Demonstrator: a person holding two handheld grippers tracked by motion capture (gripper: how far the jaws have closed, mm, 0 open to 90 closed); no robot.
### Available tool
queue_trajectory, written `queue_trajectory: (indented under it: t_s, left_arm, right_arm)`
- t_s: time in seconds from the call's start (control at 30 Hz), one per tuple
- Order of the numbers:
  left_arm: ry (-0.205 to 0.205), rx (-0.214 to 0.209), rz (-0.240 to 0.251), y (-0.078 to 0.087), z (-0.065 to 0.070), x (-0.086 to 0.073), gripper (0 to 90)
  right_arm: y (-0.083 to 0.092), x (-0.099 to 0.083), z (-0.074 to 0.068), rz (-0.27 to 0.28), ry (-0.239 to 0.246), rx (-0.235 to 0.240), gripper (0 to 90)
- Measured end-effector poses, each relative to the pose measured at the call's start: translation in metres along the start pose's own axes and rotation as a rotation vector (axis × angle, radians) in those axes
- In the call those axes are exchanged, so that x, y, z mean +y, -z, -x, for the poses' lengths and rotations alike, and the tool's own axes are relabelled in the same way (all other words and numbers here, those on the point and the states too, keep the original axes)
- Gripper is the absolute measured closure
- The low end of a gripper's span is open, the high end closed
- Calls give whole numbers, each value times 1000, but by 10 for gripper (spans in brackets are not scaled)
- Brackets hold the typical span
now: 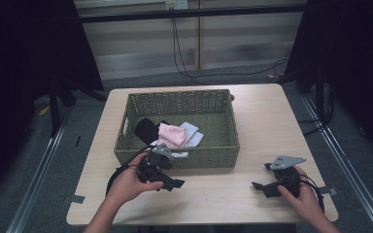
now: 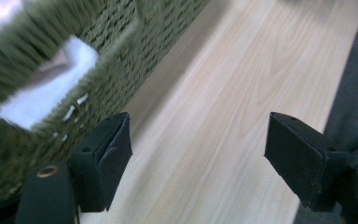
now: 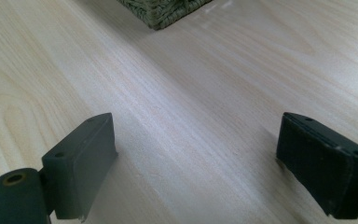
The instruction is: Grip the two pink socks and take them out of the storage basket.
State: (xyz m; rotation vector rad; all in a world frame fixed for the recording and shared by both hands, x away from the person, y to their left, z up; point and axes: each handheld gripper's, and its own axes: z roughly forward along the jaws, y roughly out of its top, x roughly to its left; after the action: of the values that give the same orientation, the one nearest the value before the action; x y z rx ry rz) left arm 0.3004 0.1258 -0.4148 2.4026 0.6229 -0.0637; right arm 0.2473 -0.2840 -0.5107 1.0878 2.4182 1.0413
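Here the left gripper [image 1: 167, 180] waits beside the green woven basket [image 1: 184, 158] of folded cloths [image 1: 172, 134], jaws wide for reaching in; the right gripper [image 1: 264, 187] rests on the pale wooden bench [image 1: 252, 126], jaws likewise wide.

Rectangular olive-green woven basket [image 1: 182, 104]: coarse plaited fibre, rough and matt; weave reads clearly on the near wall in the left gripper view [image 2: 116, 60].

Folded pink cloth [image 1: 171, 134] inside the basket: soft, matt fabric. Pale blue cloth [image 1: 193, 132] at its 3 o'clock: same matt textile look. Black cloth [image 1: 146, 128] at its 9 o'clock: dull, no sheen.

Pale wooden table [image 1: 264, 121]: smooth light wood-grain surface, faint satin sheen, grain lines plain in the right gripper view [image 3: 177, 102].

Left gripper [image 2: 198, 156]: black jaw pads, matt, rubbery or foam-like, slightly worn edges. Right gripper [image 3: 196, 163]: same matt black pads; grey plate on top [image 1: 286, 160] looks like smooth dull metal.
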Motion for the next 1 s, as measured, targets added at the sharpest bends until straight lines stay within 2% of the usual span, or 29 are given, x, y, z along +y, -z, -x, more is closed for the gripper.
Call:
queue_trajectory:
  t_s: [0.07,0.3,0.47,0.5,0.7,0.83,0.87,0.9,0.93,1.0]
  left_arm:
    - [12,-4,9,5,0,4,224]
    - [15,-10,14,21,-4,16,224]
    - [9,3,6,33,-10,27,224]
    - [18,4,14,35,-11,29,224]
    - [60,36,40,47,-29,40,227]
    - [79,63,32,47,-40,43,230]
    - [104,81,31,47,-47,44,230]
    - [101,89,15,47,-52,44,231]
    - [121,97,19,46,-57,44,231]
    - [137,111,15,45,-62,43,231]
  right_arm:
    - [0,0,0,0,0,0,110]
    - [0,0,0,0,0,0,110]
    - [0,0,0,0,0,0,110]
    - [0,0,0,0,0,0,109]
    - [0,0,0,0,0,0,110]
    - [0,0,0,0,0,0,109]
    - [0,0,0,0,0,0,110]
    - [0,0,0,0,0,0,109]
    - [0,0,0,0,0,0,109]
    - [0,0,0,0,0,0,109]
